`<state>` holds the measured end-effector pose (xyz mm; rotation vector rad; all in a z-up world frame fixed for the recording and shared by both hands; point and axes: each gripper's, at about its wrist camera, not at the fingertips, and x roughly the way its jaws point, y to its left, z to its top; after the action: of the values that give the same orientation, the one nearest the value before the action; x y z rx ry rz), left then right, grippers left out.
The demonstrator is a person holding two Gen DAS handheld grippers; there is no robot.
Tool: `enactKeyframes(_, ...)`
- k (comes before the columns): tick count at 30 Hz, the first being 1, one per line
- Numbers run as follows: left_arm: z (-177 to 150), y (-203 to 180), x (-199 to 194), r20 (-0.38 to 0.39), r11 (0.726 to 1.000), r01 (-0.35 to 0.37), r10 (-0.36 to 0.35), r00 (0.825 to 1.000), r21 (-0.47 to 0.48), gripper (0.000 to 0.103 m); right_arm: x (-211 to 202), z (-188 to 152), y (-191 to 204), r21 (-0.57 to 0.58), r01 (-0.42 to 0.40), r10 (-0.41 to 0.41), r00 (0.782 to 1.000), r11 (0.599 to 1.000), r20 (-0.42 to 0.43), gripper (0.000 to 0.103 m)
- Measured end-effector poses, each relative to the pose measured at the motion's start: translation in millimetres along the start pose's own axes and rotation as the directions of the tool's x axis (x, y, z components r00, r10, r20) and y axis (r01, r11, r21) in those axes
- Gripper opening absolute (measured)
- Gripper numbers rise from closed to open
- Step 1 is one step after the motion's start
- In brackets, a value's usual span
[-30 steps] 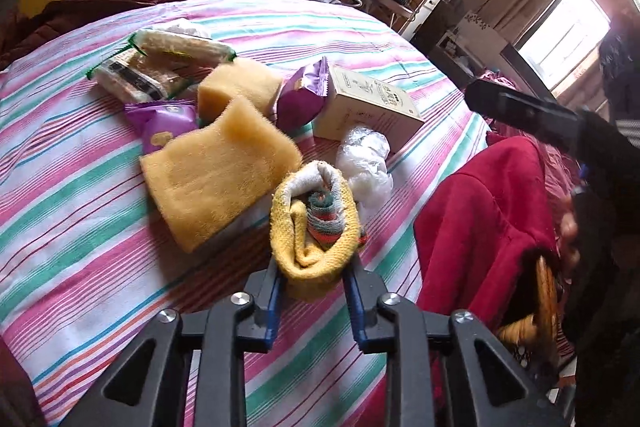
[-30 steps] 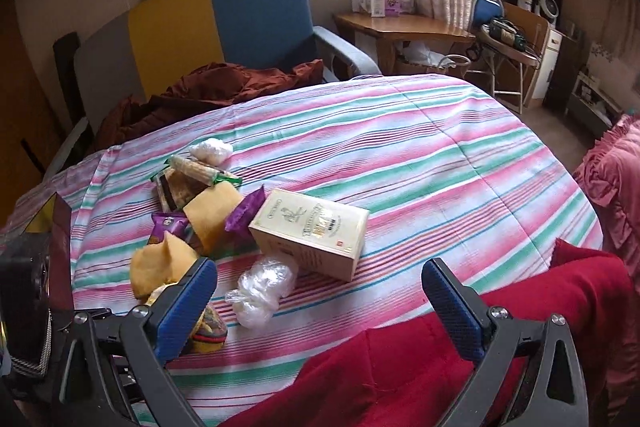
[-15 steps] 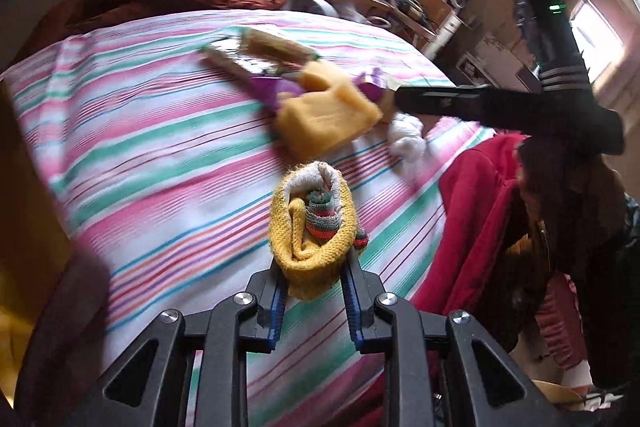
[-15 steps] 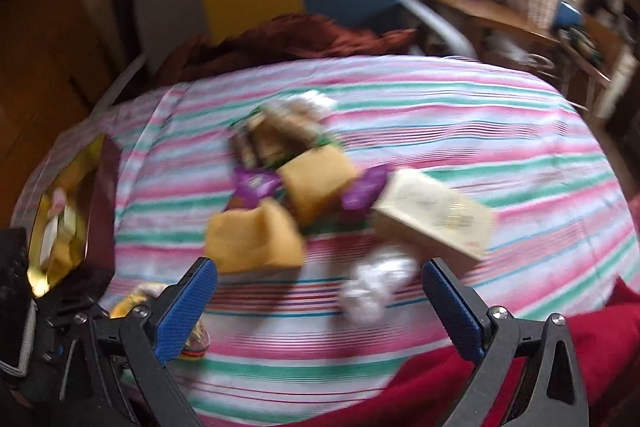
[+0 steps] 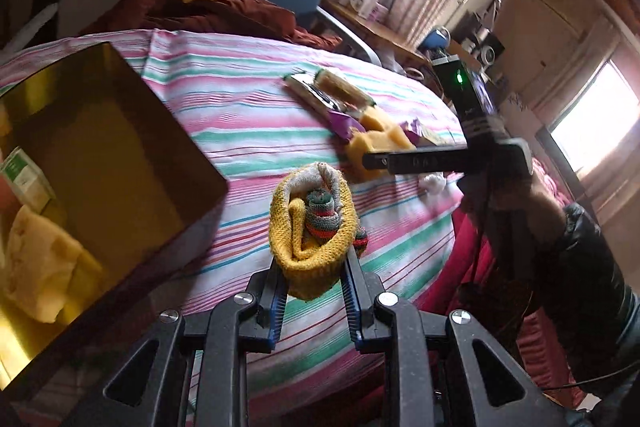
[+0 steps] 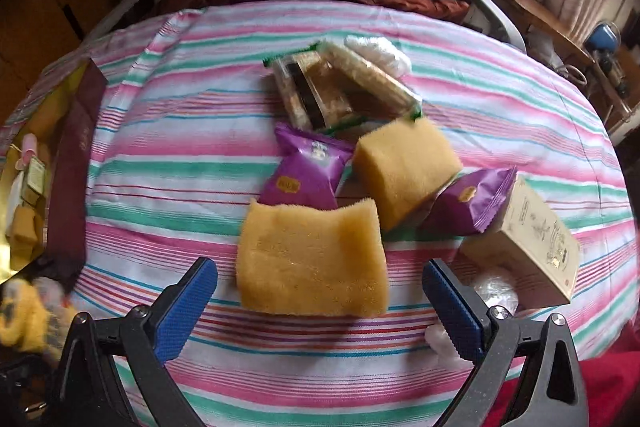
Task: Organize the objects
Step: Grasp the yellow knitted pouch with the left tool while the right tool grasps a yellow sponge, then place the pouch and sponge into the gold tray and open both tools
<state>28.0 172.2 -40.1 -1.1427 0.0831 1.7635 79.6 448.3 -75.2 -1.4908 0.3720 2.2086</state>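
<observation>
Above the striped bed, left claw (image 5: 314,277) angled downward, clamping rolled socks (image 5: 314,223)

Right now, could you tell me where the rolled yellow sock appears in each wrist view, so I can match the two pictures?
Left wrist view: the sock sits at lower centre, clamped between the left hand-held gripper's jaws.
Right wrist view: the sock is a blurred yellow shape at the far lower left edge.
Shared landmark: the gold box on the left, beside the striped cloth.
</observation>
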Motion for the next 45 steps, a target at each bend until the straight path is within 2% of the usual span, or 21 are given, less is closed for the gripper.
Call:
enactKeyframes(1,-1,3,-4,0.009,1.0,-0.001,0.002,1.0,-0.012,0.024,0,-2,1,0.004,0.001,-0.001,1.0,1.0,0.001,0.091)
enactKeyframes(2,-2,4,-6,0.016,1.0,-0.004,0.004,1.0,-0.019,0.024,-2,-4,0,0.012,0.0,0.0,1.0,1.0,0.009,0.073)
enactKeyframes(8,-7,14,-26,0.056,0.998,-0.023,0.026,0.998,-0.054,0.024,-32,-21,-7,0.053,-0.009,0.005,0.997,0.999,0.081,0.073)
enactKeyframes(14,-13,29,-56,0.114,0.993,-0.064,0.076,0.991,-0.104,0.024,-64,-34,1,0.05,-0.065,0.057,0.986,0.997,0.155,0.073)
enactKeyframes(19,-22,53,-87,0.165,0.976,-0.128,0.157,0.974,-0.177,0.024,-86,-28,31,-0.018,-0.136,0.137,0.967,0.991,0.217,0.073)
enactKeyframes(25,-31,87,-122,0.211,0.94,-0.208,0.268,0.94,-0.269,0.024,-98,-17,97,-0.166,-0.219,0.255,0.937,0.961,0.239,0.073)
enactKeyframes(32,-28,126,-153,0.24,0.898,-0.275,0.367,0.899,-0.344,0.024,-93,-11,173,-0.302,-0.294,0.358,0.914,0.907,0.188,0.073)
enactKeyframes(36,-15,145,-157,0.241,0.879,-0.315,0.413,0.878,-0.359,0.024,-81,-10,211,-0.361,-0.311,0.381,0.914,0.879,0.142,0.073)
enactKeyframes(40,1,163,-157,0.242,0.875,-0.316,0.418,0.875,-0.368,0.028,-65,-11,234,-0.392,-0.309,0.371,0.924,0.867,0.092,0.074)
enactKeyframes(42,6,165,-155,0.245,0.873,-0.311,0.417,0.876,-0.376,0.038,-53,-15,246,-0.412,-0.318,0.369,0.928,0.854,0.047,0.077)
enactKeyframes(43,7,168,-154,0.248,0.87,-0.305,0.417,0.874,-0.386,0.043,-51,-17,250,-0.419,-0.329,0.376,0.926,0.846,0.031,0.079)
enactKeyframes(45,7,173,-152,0.245,0.866,-0.28,0.402,0.882,-0.413,0.044,-47,-24,260,-0.444,-0.381,0.416,0.909,0.811,-0.019,0.086)
